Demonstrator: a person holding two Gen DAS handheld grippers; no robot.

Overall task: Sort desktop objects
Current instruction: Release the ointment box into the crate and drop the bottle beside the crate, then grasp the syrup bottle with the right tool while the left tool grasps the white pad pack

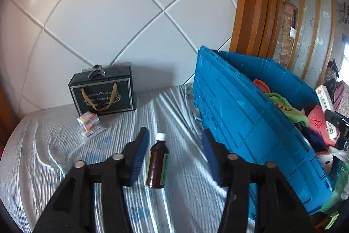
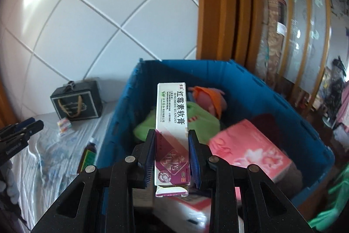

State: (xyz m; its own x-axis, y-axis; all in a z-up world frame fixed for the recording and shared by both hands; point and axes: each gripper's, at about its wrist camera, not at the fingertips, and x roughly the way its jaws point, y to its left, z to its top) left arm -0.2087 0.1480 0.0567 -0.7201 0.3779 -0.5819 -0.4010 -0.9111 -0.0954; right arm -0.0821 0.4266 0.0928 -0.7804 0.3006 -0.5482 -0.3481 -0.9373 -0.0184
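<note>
My right gripper (image 2: 171,133) is shut on a white and purple ointment box (image 2: 172,115), held lengthwise over the open blue crate (image 2: 314,137). The same box (image 1: 324,98) shows at the right edge of the left wrist view. A brown bottle (image 1: 157,165) with a white cap rests on the striped sheet beside the crate (image 1: 240,115). My left gripper (image 1: 174,132) is open around that bottle, which sits near the left finger (image 1: 139,145) and well clear of the right one. The bottle (image 2: 88,154) and left gripper (image 2: 21,130) also appear at the left of the right wrist view.
The crate holds a green cloth (image 2: 196,121), an orange item (image 2: 207,97) and a pink tissue pack (image 2: 246,145). A dark gift bag (image 1: 102,91) stands against the white padded wall, with a small packet (image 1: 88,121) in front. A wooden screen (image 1: 257,14) rises behind the crate.
</note>
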